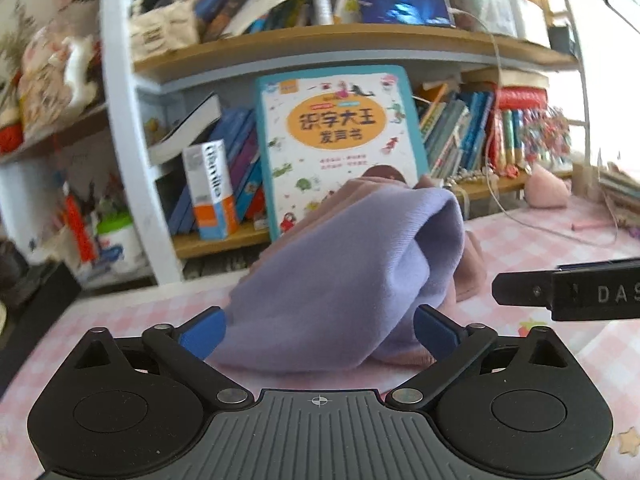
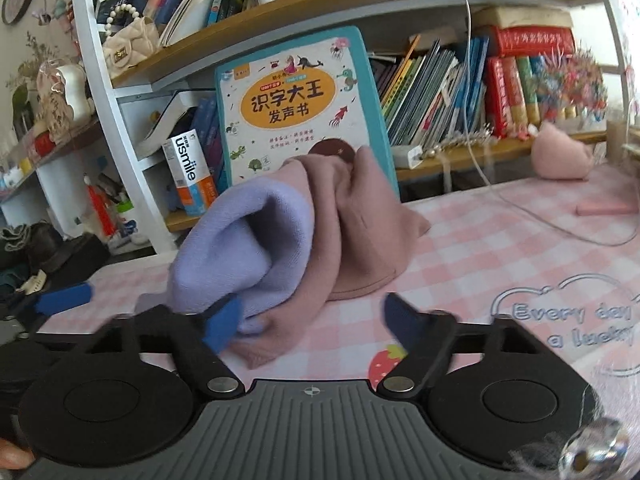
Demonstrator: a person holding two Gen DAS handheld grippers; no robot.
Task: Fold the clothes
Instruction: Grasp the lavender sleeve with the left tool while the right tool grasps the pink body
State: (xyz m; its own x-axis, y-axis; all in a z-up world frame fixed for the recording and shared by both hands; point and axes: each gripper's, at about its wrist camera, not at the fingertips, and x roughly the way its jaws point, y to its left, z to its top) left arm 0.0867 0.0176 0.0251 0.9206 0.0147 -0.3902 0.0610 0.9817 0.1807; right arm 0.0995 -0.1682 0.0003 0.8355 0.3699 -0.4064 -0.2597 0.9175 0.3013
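Observation:
A small lilac and dusty-pink garment (image 1: 344, 276) lies crumpled in a heap on the pink checked tablecloth (image 1: 532, 240). In the left wrist view my left gripper (image 1: 318, 332) is open, its blue-padded fingers either side of the garment's near lilac edge. In the right wrist view the garment (image 2: 280, 248) lies ahead and to the left. My right gripper (image 2: 314, 322) is open; its left pad touches the lilac fold, its right pad is over bare cloth. The right gripper's finger (image 1: 560, 292) shows at the right of the left view, the left gripper's blue pad (image 2: 64, 298) at the left of the right view.
A crowded bookshelf (image 2: 360, 4) stands behind the table, with a large teal-edged picture book (image 2: 296, 104) leaning against it just behind the garment. A pink plush toy (image 2: 560, 156) and a white cable (image 2: 520, 204) lie at the right. A white shelf frame (image 1: 132, 152) stands left.

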